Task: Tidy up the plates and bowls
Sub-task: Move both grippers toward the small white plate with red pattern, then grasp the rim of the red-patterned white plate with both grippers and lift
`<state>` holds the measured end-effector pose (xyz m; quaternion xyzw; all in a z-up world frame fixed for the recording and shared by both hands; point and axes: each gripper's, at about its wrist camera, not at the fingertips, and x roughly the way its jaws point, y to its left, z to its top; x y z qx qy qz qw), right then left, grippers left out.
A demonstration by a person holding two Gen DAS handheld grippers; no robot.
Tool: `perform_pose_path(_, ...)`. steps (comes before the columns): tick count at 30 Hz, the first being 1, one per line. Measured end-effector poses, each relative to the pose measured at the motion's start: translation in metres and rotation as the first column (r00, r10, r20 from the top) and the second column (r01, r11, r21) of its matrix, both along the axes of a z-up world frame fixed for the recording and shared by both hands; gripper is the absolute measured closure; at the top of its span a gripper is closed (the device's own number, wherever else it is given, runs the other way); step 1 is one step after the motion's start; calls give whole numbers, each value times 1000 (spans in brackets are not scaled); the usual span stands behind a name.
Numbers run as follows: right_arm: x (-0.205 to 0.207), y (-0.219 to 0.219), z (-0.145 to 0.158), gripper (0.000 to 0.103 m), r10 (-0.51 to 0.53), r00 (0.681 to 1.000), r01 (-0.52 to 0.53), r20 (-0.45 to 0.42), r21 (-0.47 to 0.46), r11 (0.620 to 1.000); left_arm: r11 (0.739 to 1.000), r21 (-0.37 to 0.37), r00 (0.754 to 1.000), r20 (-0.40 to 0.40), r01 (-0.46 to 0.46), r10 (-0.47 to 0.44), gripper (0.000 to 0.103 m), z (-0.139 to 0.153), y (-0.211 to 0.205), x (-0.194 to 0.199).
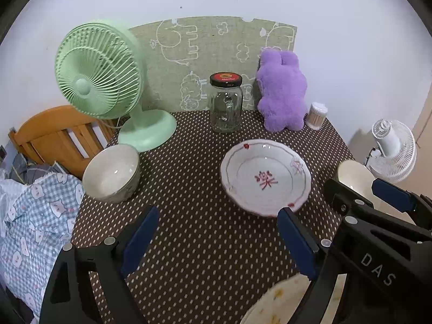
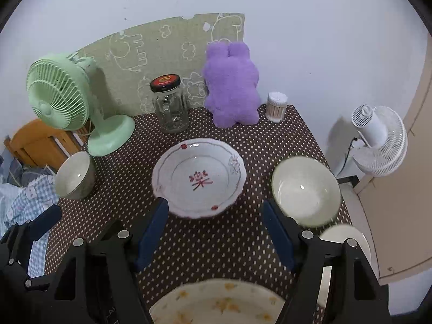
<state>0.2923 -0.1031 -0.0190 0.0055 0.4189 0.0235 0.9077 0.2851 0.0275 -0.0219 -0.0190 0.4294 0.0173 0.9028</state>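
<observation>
Nearest cam: yellow-flowered plate [image 2: 216,301] at tabletop [image 2: 216,248] front edge, below right tool [image 2: 214,232], jaws spread, nothing between. Left tool [image 1: 218,240] also spread, empty. Red-patterned plate [image 2: 199,176] sits mid-tabletop; cream bowl [image 2: 306,190] just to its right, grey bowl [image 2: 74,175] well apart at left edge. Behind: glass jar [image 2: 170,102], green fan [image 2: 70,100], purple plush [image 2: 232,86].

Two black plastic grippers: left gripper [image 1: 218,232] and right gripper [image 2: 213,229]. Blue flat pads [image 1: 140,240] on long fingers. Round silver screws [image 2: 123,234] near the joints. White letters "DAS" [image 1: 378,268] on one side.
</observation>
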Motion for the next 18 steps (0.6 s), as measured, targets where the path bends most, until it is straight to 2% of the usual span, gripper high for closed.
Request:
perform_pose_path(4, 25, -9, -4, 28, 4, 1000, -4, 1, 7, 1000, 1000, -8, 1000, -12, 6, -6, 14, -5, -7, 25)
perform_pose_path(9, 60, -15, -12, 28, 21, 1000, -21, -5, 19, 1000, 999, 24, 999, -25, -31, 31, 14, -13, -12, 54)
perform_pose_path(18, 116, -18, -29, 28, 40, 999, -39, -30, 26, 999, 998, 14, 997, -42, -57, 57, 21, -34, -13, 102)
